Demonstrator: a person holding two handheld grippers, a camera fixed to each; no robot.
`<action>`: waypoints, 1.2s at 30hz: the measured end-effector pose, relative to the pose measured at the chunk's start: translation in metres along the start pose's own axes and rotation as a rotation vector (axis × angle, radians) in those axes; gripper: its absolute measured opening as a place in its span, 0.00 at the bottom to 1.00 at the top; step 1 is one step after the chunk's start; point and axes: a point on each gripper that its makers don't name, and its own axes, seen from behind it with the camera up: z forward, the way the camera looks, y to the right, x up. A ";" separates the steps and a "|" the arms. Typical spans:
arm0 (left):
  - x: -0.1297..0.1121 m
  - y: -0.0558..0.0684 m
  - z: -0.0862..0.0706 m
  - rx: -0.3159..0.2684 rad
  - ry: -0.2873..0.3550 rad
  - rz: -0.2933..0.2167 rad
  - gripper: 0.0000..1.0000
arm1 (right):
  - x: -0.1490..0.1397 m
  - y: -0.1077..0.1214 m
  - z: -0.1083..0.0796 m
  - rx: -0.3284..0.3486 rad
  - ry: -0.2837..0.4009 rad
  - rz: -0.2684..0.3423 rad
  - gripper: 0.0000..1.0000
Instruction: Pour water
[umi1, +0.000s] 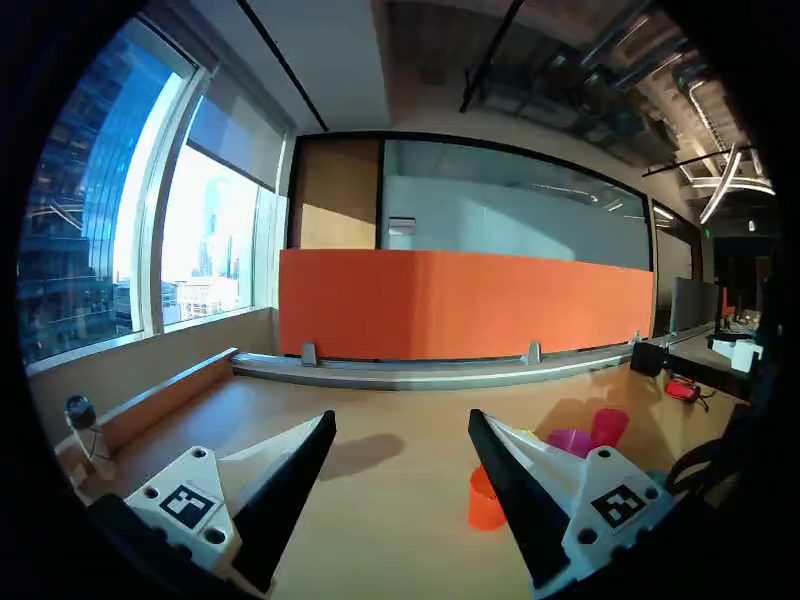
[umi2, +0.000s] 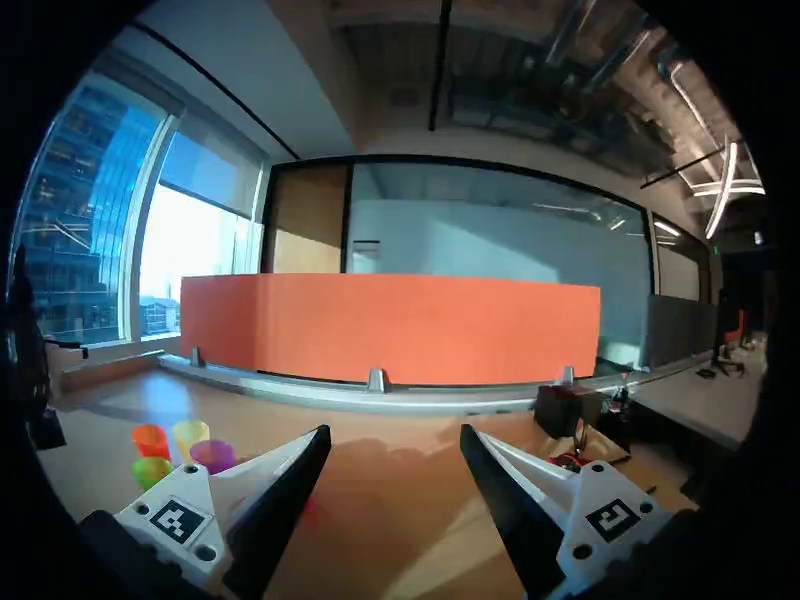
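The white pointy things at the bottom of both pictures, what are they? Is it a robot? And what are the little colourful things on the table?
No robot here: a person holds a grabbing tool in each hand. The pointy parts are each tool's two fingers. A small camera rides on each tool and looks out along its fingers, so one picture comes from the left gripper and the other from the right gripper. Both have their fingers spread open and hold nothing. Below them is a wooden desk with an orange divider wall at the back. The colourful things are small cups: an orange cup, a yellow cup, a purple cup and a green cup.
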 end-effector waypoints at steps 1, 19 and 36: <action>0.006 0.000 0.001 -0.001 -0.001 0.006 0.99 | 0.002 -0.001 0.001 0.002 -0.001 0.001 1.00; 0.118 0.007 0.017 -0.035 0.028 0.053 0.99 | 0.083 -0.007 0.016 0.066 -0.017 0.041 1.00; 0.138 0.045 0.019 -0.212 0.022 0.062 0.99 | 0.090 -0.041 0.010 0.258 -0.030 0.006 0.99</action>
